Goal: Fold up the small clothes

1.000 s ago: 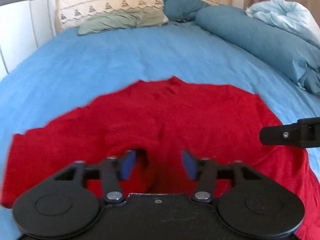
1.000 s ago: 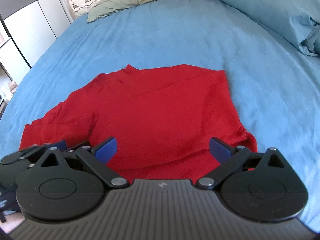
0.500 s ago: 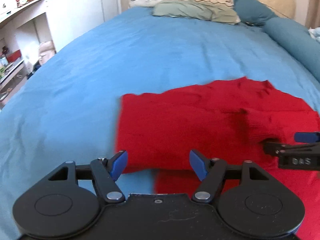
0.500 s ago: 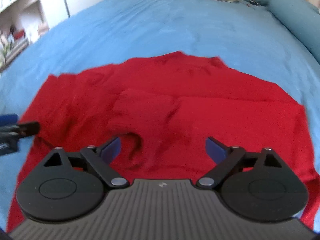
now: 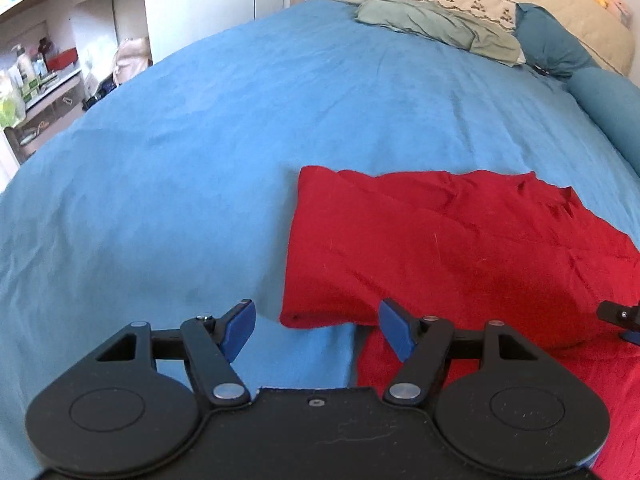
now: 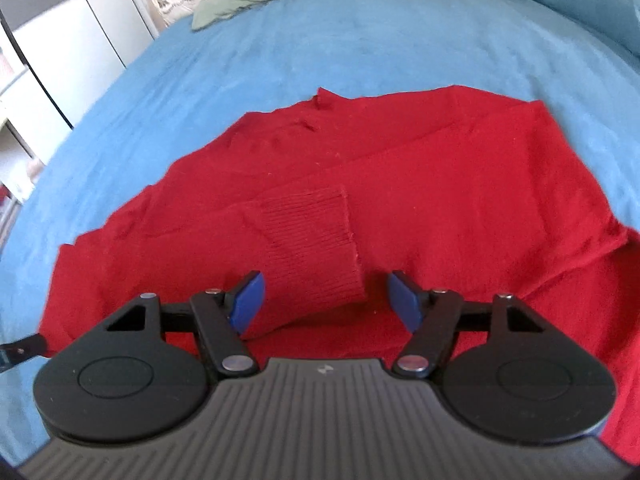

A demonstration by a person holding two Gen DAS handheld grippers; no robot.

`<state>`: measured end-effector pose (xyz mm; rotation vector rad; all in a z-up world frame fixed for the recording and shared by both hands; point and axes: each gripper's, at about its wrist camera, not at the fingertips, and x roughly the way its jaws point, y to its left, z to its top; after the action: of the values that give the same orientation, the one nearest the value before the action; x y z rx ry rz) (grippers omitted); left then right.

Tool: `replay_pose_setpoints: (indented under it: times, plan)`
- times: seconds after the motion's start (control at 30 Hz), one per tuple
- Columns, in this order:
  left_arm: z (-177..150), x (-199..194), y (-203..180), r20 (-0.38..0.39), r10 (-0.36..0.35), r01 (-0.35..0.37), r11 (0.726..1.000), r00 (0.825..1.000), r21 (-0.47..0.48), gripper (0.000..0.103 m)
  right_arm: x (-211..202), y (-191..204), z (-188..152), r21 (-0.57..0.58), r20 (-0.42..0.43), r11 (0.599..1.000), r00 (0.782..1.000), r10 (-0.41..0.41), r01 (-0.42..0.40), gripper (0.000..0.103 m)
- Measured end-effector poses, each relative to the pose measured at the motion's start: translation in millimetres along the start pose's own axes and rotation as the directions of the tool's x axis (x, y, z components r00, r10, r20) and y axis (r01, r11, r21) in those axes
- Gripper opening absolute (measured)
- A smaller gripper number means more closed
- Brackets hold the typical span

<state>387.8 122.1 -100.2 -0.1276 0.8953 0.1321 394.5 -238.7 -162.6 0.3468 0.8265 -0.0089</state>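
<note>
Soft, limp red sweater (image 6: 420,184): my right gripper (image 6: 324,300), jaws closing around the ribbed cuff (image 6: 312,240) at twelve o'clock; left gripper (image 5: 316,330) gapes, empty.

We see a plain red sweater (image 6: 420,184) with a ribbed cuff (image 6: 312,240), a blue bedsheet (image 5: 200,160), a sage-green pillow (image 5: 436,24), and blue-padded black fingers (image 6: 248,300).

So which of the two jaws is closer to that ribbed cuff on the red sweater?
Right. The right gripper has the ribbed cuff between its closing jaws; the left gripper sits off at the sweater's folded left edge.
</note>
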Motion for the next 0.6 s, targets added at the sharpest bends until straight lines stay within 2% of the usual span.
replay_pose_setpoints:
  times: [0.07,0.17,0.23,0.27,0.3,0.37,0.47,0.6]
  plan:
    - [-2.6,-0.6,-1.1,-0.002,-0.003,0.003,1.000,1.000,0.007,0.073,-0.6,-1.3,1.7,0.020,0.001,0.999,1.000,0.027,-0.027,0.085]
    - [-3.7,-0.1,-2.0,-0.006,0.003,-0.003,0.999,1.000,0.033,0.073,1.4,0.7,4.0,0.026,0.002,1.000,1.000,0.013,-0.013,0.083]
    - [-4.6,-0.3,-1.6,-0.010,0.016,-0.015,0.999,1.000,0.047,0.073,9.2,9.9,6.2,0.002,0.008,1.000,1.000,-0.022,0.022,0.074]
    - [-5.1,-0.1,-1.2,-0.011,0.020,-0.020,0.999,1.000,0.050,0.073,13.1,11.8,7.0,-0.016,0.007,0.999,0.999,-0.037,0.037,0.064]
    - [-5.6,-1.5,-0.1,-0.011,0.026,-0.025,0.998,1.000,0.051,0.073,15.4,14.4,7.9,-0.037,0.008,0.998,0.998,-0.056,0.056,0.046]
    - [-7.6,-2.7,0.6,-0.014,0.030,-0.030,0.998,0.999,0.054,0.073,15.5,15.9,9.6,-0.059,-0.004,0.997,0.999,-0.045,0.044,0.027]
    - [-12.0,-2.8,0.2,-0.022,0.038,-0.036,0.997,0.999,0.075,0.073,0.7,22.7,16.7,-0.096,0.024,0.995,0.999,-0.026,0.028,0.024]
    - [-17.1,-0.7,-6.7,-0.028,0.034,-0.030,0.993,0.999,0.113,0.073,-36.4,24.5,46.8,-0.136,0.131,0.991,0.991,0.006,0.012,0.024]
